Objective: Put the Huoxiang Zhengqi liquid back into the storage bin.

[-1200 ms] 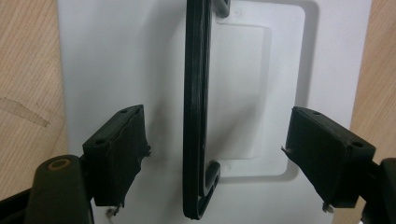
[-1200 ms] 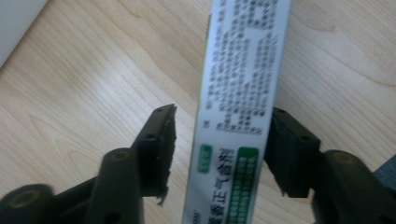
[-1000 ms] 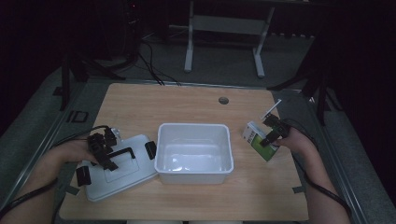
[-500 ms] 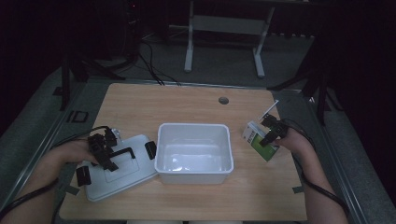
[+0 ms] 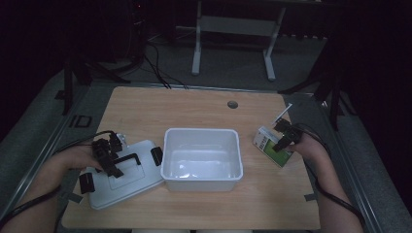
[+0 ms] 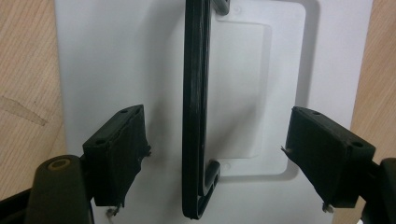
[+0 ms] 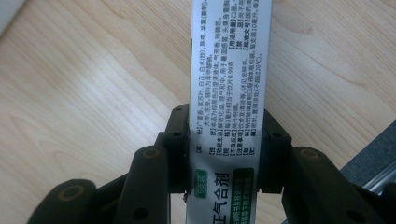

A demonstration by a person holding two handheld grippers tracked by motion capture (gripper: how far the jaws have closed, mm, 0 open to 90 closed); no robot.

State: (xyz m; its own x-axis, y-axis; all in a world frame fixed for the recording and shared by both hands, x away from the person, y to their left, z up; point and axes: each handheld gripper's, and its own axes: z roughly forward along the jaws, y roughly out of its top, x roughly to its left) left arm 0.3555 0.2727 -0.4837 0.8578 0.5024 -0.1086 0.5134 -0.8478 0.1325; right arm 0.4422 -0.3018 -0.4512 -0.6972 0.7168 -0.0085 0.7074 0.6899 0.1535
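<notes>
The right gripper (image 7: 226, 154), jaws having just closed, is clamping a white-and-green printed carton (image 5: 272, 146) right of the empty white plastic tub (image 5: 202, 158). Left of the tub, the left gripper (image 6: 233, 158) is hovering wide open astride the grey lid's (image 5: 127, 175) black handle (image 6: 196, 107) on the wooden worktop (image 5: 194, 107).

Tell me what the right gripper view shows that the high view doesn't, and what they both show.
Right gripper view alone: the small printed text on the medicine box's white side, and both pads pressed against its narrow sides. High view alone: the open white bin at mid-table, its lid with a black handle beside it under the left gripper, and a table grommet. Both: the right gripper closed on the green-and-white box on the wooden table.
</notes>
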